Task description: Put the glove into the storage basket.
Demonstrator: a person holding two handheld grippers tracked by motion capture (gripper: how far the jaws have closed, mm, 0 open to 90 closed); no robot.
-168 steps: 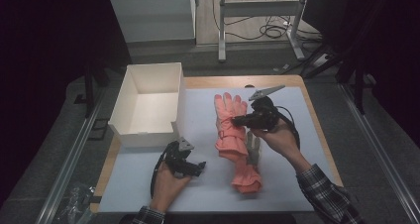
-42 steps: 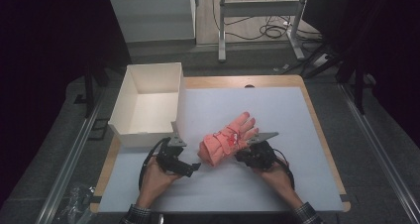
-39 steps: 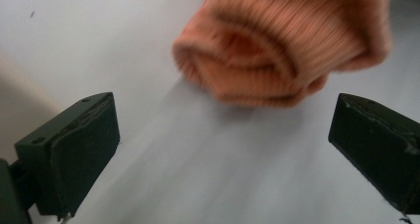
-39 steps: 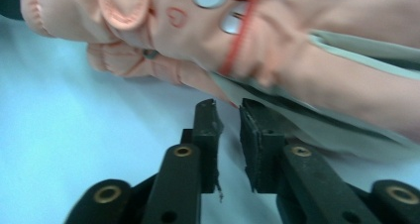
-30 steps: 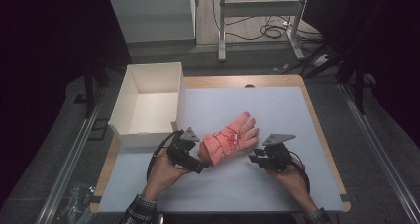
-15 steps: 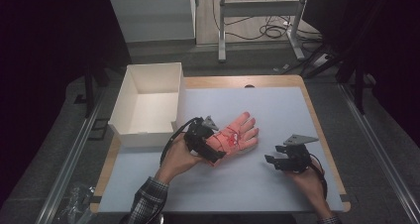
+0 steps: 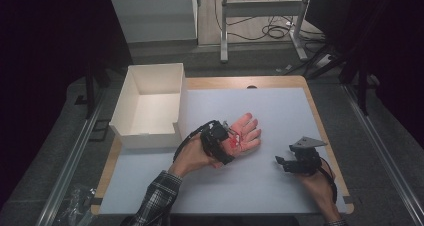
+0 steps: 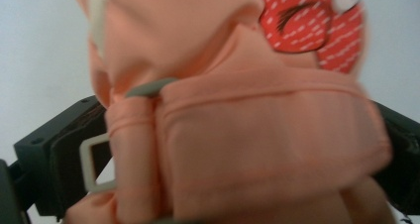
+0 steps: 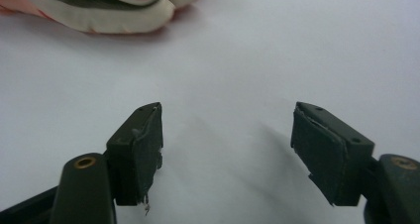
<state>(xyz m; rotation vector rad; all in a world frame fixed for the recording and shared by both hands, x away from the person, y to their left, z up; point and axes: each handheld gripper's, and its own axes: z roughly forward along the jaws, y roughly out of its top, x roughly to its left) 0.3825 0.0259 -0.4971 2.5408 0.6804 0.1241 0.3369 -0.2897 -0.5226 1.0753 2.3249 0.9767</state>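
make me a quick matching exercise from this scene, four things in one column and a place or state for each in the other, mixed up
Things:
1. glove
2. white box
3. left gripper
4. right gripper

Places or states:
A. jaws apart, nothing between them
B. open-topped, at the table's far left
C. salmon pink, folded, lying mid-table
D. jaws closed on the folded fabric

Pairs: 1-C, 2-B, 3-D, 4-A
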